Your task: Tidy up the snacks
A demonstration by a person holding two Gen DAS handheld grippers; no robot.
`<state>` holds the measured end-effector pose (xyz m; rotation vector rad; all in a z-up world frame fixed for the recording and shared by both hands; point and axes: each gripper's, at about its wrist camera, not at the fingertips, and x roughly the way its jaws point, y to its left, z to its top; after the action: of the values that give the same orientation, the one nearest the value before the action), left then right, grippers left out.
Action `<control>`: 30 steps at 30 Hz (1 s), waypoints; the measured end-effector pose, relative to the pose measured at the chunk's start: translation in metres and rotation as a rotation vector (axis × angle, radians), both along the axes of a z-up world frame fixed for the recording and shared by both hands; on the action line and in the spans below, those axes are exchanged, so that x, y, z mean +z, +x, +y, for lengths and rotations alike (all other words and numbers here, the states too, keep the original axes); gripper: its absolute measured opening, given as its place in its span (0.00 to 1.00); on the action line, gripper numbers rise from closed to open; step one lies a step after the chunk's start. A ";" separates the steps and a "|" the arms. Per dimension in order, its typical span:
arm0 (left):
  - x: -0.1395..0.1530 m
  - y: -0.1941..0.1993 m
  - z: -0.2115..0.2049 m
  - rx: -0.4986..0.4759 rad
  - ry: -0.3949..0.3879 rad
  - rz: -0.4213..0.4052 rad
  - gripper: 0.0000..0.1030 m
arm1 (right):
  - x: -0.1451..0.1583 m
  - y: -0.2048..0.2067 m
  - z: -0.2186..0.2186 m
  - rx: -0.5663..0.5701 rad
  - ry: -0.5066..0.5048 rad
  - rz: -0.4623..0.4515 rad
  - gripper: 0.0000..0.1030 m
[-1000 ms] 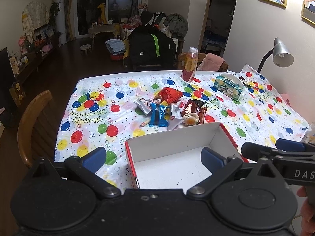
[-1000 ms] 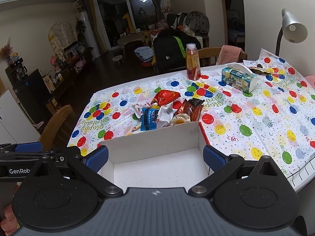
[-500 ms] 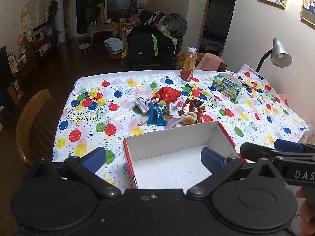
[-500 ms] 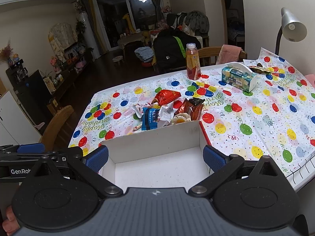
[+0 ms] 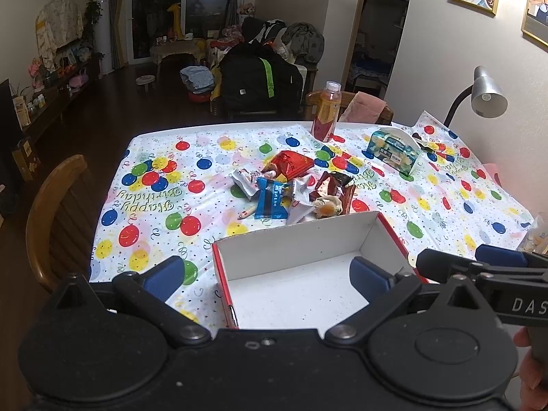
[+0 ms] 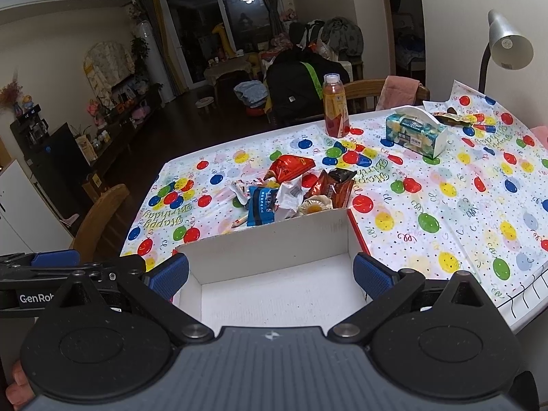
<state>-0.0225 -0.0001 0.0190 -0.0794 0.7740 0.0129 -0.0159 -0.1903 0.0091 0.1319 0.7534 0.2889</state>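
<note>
Both tongs, left [image 5: 267, 274] and right [image 6: 270, 274], hover spread over the bare-floored white box [image 5: 294, 239] (snack pile [image 5: 291, 188] lies just beyond).

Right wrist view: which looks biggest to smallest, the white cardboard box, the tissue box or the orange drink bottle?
1. White cardboard box, though it is nearest.
2 and 3. Teal tissue box and orange drink bottle look alike; cannot rank them.

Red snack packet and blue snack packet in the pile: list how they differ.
The red snack packet lies at the pile's far side, toward the bottle; the blue snack packet lies at the near side, close to the white box. The red one looks puffed and glossy; the blue one lies flatter, with white print. Both rest on the balloon tablecloth, outside the box.
</note>
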 end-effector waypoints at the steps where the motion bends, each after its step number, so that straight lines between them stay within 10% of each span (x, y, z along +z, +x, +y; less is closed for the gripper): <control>1: 0.000 0.000 0.000 0.000 0.000 0.000 0.99 | 0.000 -0.002 0.001 0.003 -0.002 -0.002 1.00; 30: -0.006 0.105 -0.006 0.003 0.008 0.015 0.99 | 0.014 0.146 -0.060 0.106 -0.038 0.062 1.00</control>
<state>0.0829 -0.0065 0.0127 -0.0730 0.7888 0.0191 0.1304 -0.2500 0.0236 0.0652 0.8284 0.3721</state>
